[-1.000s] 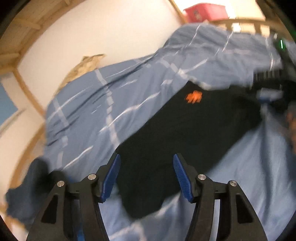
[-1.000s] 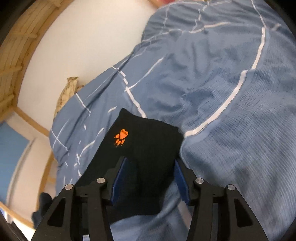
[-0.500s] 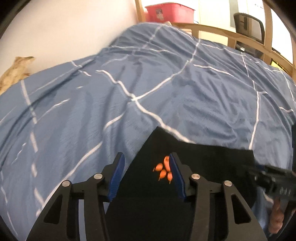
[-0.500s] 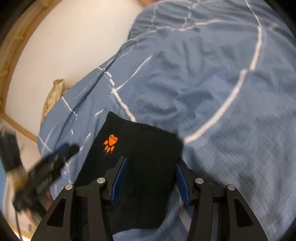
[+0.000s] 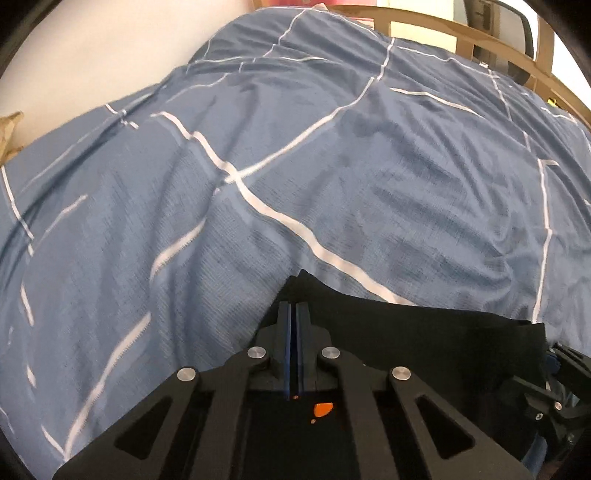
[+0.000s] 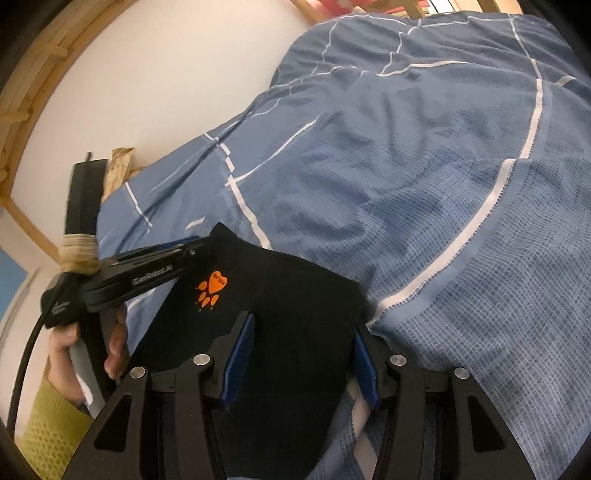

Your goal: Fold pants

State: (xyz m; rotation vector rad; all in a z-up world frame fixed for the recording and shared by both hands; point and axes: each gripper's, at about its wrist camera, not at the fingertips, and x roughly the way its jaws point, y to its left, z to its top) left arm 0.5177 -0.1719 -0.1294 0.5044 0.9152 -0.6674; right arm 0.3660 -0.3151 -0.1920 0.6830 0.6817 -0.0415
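Observation:
Black pants [image 6: 295, 295] with an orange paw print [image 6: 210, 290] lie folded on the blue bed cover. In the left wrist view my left gripper [image 5: 294, 308] is shut on the far left corner of the pants [image 5: 424, 332]. It also shows in the right wrist view [image 6: 199, 248], pinching that corner. My right gripper [image 6: 301, 332] is open, its blue pads either side of the near right edge of the pants, resting low over the cloth.
The blue cover with white lines [image 5: 332, 166] fills the bed. A white wall [image 6: 166, 74] and a wooden bed frame [image 6: 33, 92] stand at left. A wooden rail [image 5: 461, 29] runs along the far side.
My left gripper has gone down onto the far left corner of the pants and shut on it. My right gripper has stayed open over the near right edge.

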